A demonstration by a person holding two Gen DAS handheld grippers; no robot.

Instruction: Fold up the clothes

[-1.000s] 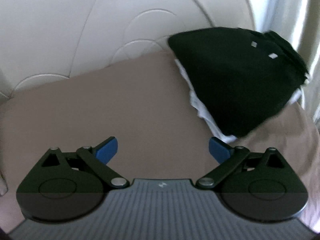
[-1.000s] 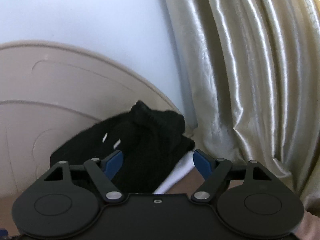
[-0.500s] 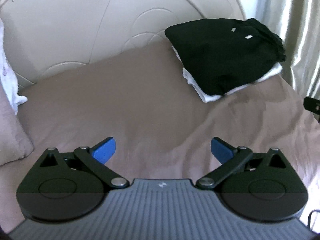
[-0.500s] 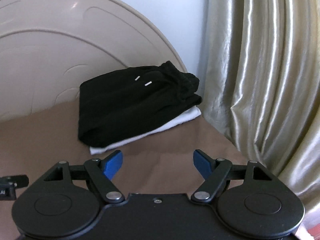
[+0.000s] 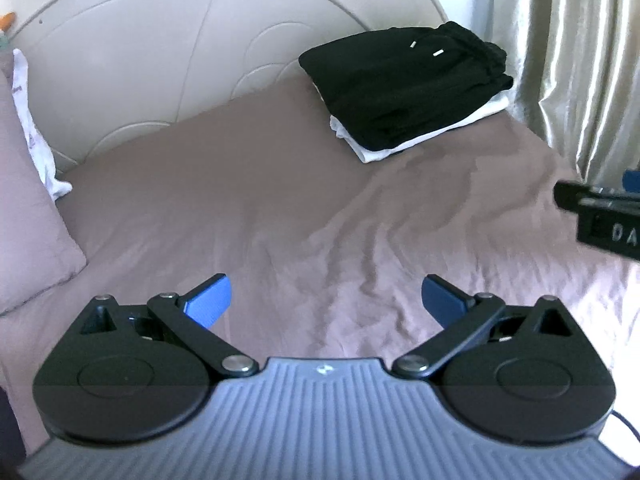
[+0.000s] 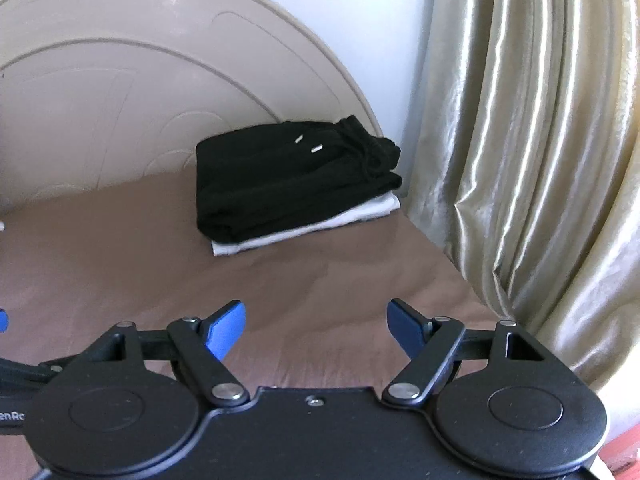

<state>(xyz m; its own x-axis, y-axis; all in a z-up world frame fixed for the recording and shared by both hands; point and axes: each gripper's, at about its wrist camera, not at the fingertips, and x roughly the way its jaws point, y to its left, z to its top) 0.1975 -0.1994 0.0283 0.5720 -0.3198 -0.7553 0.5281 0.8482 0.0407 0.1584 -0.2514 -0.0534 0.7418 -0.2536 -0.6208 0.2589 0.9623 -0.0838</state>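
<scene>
Left gripper (image 5: 326,300) over brown bedsheet (image 5: 280,220), jaws spread wide, nothing between. Left view alone shows pillow (image 5: 28,240) at left edge; right view alone shows full curtain (image 6: 520,140). Right gripper (image 6: 316,328) likewise spread, empty. Folded black garment (image 6: 288,176) sits atop folded white garment (image 6: 304,228) near headboard (image 6: 140,80), well apart from both grippers.

Soft daylight, brightest by the curtain (image 6: 532,128), which shows sheen streaks. Fisheye bends the edges; dark corners. Slight blur, blocky patches on the bed (image 5: 280,216).
</scene>
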